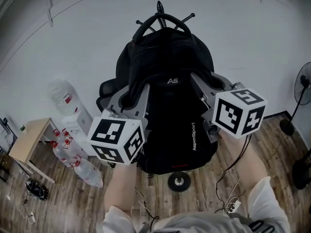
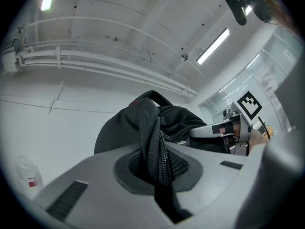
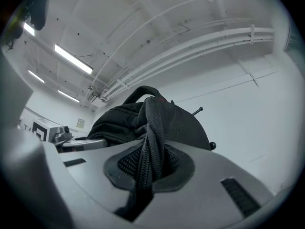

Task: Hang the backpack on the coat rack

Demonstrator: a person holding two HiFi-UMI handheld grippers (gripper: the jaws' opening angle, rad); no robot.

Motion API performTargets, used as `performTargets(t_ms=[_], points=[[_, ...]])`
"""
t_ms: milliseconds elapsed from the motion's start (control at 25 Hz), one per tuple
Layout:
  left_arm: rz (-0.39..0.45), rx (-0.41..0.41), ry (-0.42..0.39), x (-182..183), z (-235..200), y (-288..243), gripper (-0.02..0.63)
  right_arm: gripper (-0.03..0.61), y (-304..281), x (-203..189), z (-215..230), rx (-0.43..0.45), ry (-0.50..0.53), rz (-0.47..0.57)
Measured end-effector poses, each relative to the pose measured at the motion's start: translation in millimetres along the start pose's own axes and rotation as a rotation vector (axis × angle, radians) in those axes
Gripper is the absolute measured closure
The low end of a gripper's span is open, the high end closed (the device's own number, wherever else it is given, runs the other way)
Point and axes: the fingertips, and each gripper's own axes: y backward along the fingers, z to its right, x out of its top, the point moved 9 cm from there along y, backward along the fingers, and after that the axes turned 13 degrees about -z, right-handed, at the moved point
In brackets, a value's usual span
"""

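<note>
I hold a black backpack (image 1: 170,115) up in the air with both grippers, in front of the coat rack (image 1: 160,14), whose dark pegs show just behind the bag's top handle. My left gripper (image 1: 132,98) is shut on the left shoulder strap (image 2: 151,137). My right gripper (image 1: 206,85) is shut on the right shoulder strap (image 3: 153,137). In each gripper view the webbing strap runs up from between the pads to the bag's body (image 2: 178,123) (image 3: 119,118). In the right gripper view, a rack peg (image 3: 197,111) pokes out behind the bag.
The rack's round base (image 1: 179,181) stands on the wood floor below the bag. Water bottles (image 1: 73,154), a large jug (image 1: 63,97) and a small wooden table (image 1: 28,137) are at the left. A fan (image 1: 302,89) stands at the right. Cables (image 1: 228,200) lie by my feet.
</note>
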Motion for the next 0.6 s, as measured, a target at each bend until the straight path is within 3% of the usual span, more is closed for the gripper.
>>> performTargets(t_ms=[200,360,600], points=[[0.001,-0.019,0.000,-11.6,-10.2,-2.4,0.592,0.540,-7.5,-9.9,-9.8,-0.065,0.009,0.022],[-0.006,-0.044,0.017,1.4,-42.1,-37.7,0.592,0.538,-40.1,10.6,5.5,-0.098,-0.027,0.013],[0.004,-0.057,0.028,6.6,-55.0,-56.5,0.591,0.537,-53.6,20.8,12.9,-0.137,-0.055,0.012]])
